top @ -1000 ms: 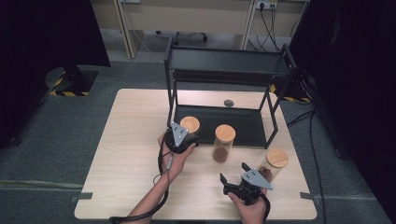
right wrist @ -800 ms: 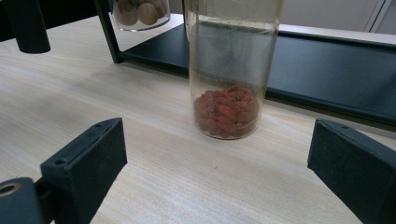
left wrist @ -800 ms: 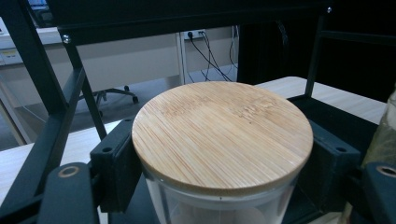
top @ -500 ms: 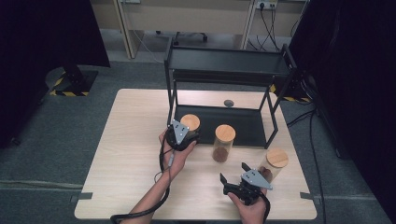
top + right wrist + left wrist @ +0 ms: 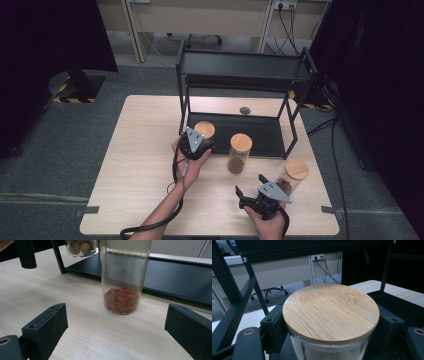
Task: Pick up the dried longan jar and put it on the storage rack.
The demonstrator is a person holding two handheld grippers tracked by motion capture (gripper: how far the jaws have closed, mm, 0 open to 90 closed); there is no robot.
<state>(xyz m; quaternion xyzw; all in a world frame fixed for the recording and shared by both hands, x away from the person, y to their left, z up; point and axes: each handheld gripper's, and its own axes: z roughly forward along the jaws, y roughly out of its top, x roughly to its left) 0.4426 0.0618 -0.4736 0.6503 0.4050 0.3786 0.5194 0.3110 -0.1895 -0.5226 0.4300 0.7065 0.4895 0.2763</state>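
Observation:
A glass jar with a bamboo lid sits between the black jaws of my left gripper, which is shut on its glass wall. From above, this left gripper holds the lidded jar at the front left corner of the black rack's lower shelf. I cannot tell whether the jar rests on anything. My right gripper stands open near the table's front edge. A second jar with red dried berries stands on the table straight ahead of the right gripper, apart from its jaws.
A two-level black metal rack stands at the back of the wooden table. A third lidded jar stands right of my right hand. The jar of pale round pieces hangs beside a rack post.
The left gripper and its jar have crept slightly toward the rack. The right gripper has stayed where it was, still open.

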